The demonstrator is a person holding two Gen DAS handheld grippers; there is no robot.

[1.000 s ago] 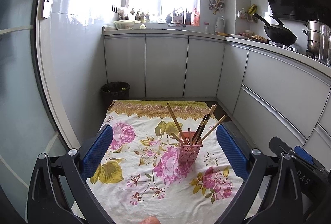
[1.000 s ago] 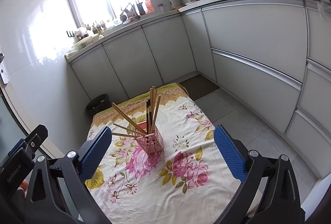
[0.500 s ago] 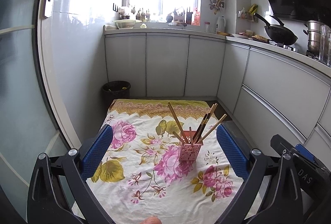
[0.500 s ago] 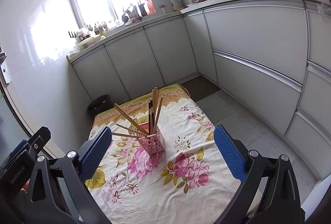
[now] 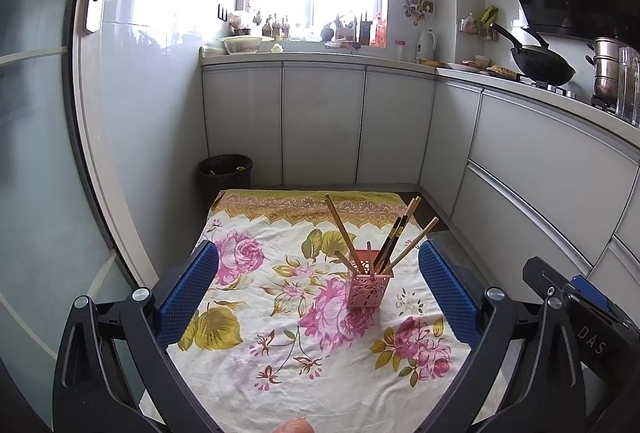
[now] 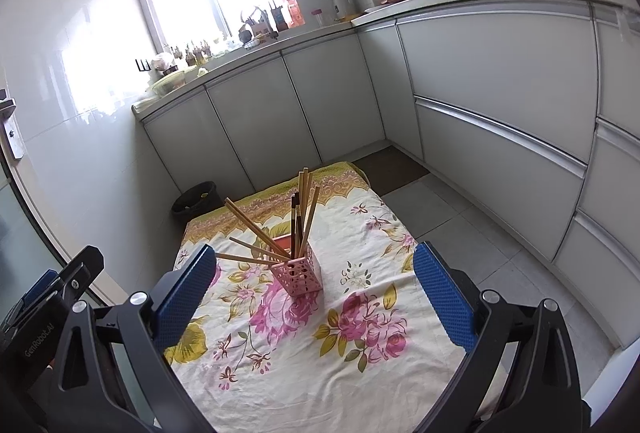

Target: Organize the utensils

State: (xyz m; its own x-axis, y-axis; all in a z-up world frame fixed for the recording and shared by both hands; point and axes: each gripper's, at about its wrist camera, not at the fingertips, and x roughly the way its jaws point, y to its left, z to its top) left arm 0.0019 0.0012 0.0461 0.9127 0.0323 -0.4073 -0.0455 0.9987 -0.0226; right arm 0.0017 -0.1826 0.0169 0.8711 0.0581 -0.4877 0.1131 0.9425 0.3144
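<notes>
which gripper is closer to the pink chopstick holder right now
Neither clearly. The left gripper and right gripper are both open, held back above the flowered cloth, with the holder ahead, untouched; it sits slightly right of the left gripper's centre.

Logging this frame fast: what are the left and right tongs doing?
Left tongs: open, holding nothing.
Right tongs: open, holding nothing.

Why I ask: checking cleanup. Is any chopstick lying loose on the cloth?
No, every chopstick stands in the pink holder, and the cloth around it shows only its flower print.
</notes>
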